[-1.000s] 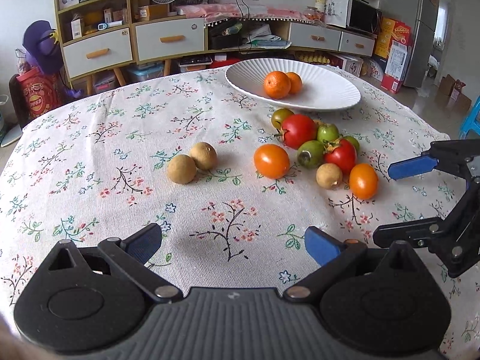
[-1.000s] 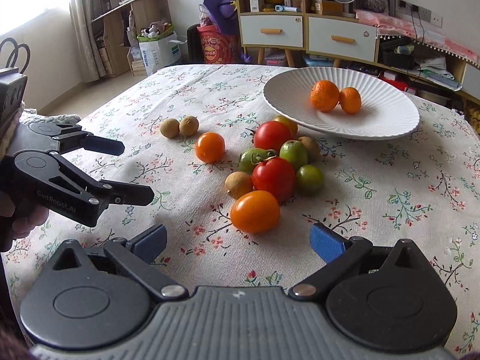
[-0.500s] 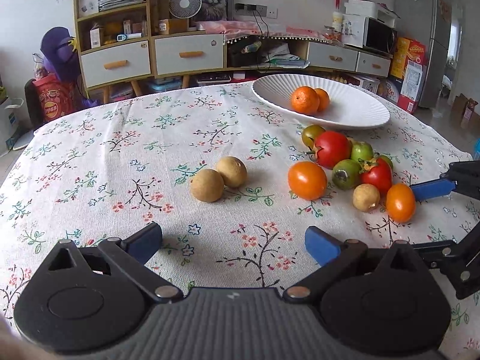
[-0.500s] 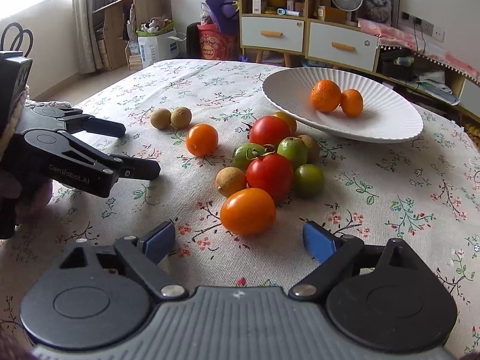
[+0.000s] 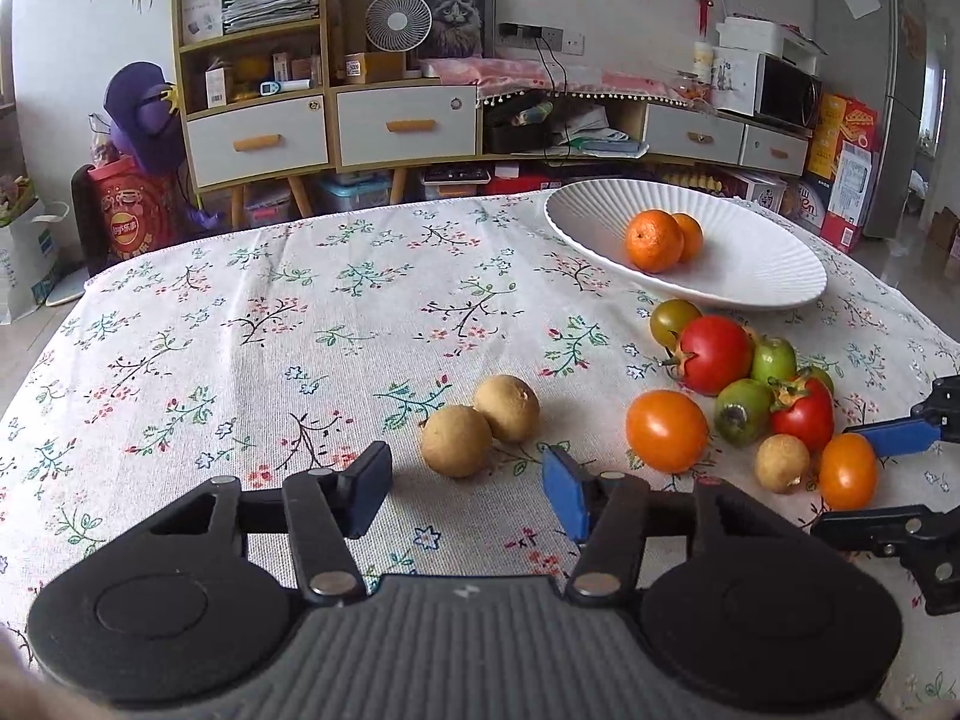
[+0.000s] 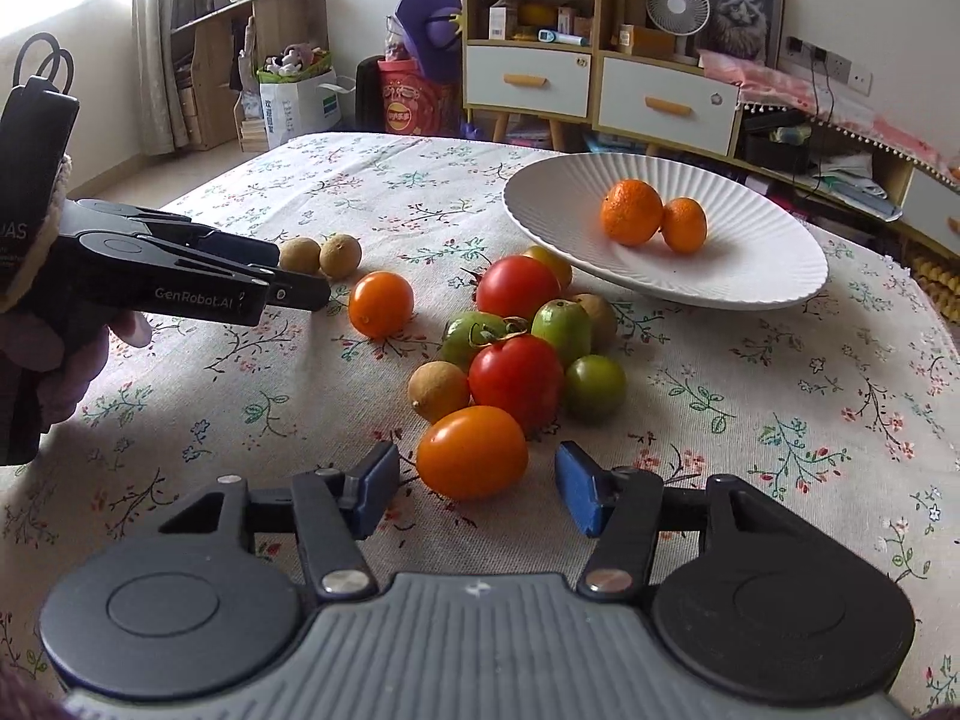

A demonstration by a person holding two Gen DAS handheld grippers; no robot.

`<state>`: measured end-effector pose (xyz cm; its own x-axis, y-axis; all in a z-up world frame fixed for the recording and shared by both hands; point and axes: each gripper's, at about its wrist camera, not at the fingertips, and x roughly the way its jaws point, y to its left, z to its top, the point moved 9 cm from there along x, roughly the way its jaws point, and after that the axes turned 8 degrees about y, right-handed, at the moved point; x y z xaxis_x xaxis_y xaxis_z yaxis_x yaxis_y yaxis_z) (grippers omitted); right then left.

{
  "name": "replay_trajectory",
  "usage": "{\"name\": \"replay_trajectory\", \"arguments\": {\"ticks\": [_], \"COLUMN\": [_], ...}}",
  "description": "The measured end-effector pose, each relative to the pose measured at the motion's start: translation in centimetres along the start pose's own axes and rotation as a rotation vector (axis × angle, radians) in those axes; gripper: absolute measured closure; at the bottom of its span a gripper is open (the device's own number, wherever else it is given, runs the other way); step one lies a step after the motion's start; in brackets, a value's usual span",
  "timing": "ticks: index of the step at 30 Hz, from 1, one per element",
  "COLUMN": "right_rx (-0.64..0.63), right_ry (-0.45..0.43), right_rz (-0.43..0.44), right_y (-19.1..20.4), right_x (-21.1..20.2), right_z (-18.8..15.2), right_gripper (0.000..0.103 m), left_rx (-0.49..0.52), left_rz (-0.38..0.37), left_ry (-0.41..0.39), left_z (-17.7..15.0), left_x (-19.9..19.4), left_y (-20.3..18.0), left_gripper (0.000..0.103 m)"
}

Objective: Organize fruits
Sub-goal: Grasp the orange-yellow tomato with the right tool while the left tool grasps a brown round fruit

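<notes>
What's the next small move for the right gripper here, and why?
Probably ease the right gripper forward and finish closing: its jaws are closing, but the pads don't yet touch the orange tomato just ahead of them, which lies on the cloth outside the plate.

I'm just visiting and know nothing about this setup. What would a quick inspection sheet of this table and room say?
Surface: floral tablecloth, flat.
Job's things: white plate holding two oranges; tomatoes and small brown fruits loose on the cloth.
Clutter: nothing seen on the table.
Grippers: left tool closing, pair of brown fruits ahead, untouched; right tool closing around orange tomato, pads not touching.
Cables: wall-socket leads behind.
Surroundings: shelves, fan, microwave.
</notes>
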<state>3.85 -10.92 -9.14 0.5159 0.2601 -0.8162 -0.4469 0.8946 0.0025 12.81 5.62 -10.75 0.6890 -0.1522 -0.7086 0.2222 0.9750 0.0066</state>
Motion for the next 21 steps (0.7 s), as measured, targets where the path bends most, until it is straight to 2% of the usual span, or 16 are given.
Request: {"name": "replay_trajectory", "arguments": {"ticks": [5,7,8,21], "right_rx": [0.005,0.005,0.006,0.025], "right_ry": [-0.001,-0.001,0.0,-0.008], "right_rz": [-0.002,0.001,0.002,0.016], "right_y": [-0.2,-0.3,-0.3,-0.6], "right_x": [0.1,0.1,0.1,-0.6], "right_z": [0.2,0.3,0.3,1.1], "right_gripper": [0.058,0.065,0.068,0.069], "left_rx": [-0.007,-0.001,0.003,-0.028], "left_rz": [0.005,0.002,0.004,-0.015], "left_ry": [-0.001,0.0,0.001,0.013], "left_z": [0.2,0.3,0.3,1.2], "left_x": [0.1,0.0,0.0,-0.9], "left_y": [0.2,0.1,0.1,0.2], "left_gripper": [0.063,0.075,0.077,0.078]}}
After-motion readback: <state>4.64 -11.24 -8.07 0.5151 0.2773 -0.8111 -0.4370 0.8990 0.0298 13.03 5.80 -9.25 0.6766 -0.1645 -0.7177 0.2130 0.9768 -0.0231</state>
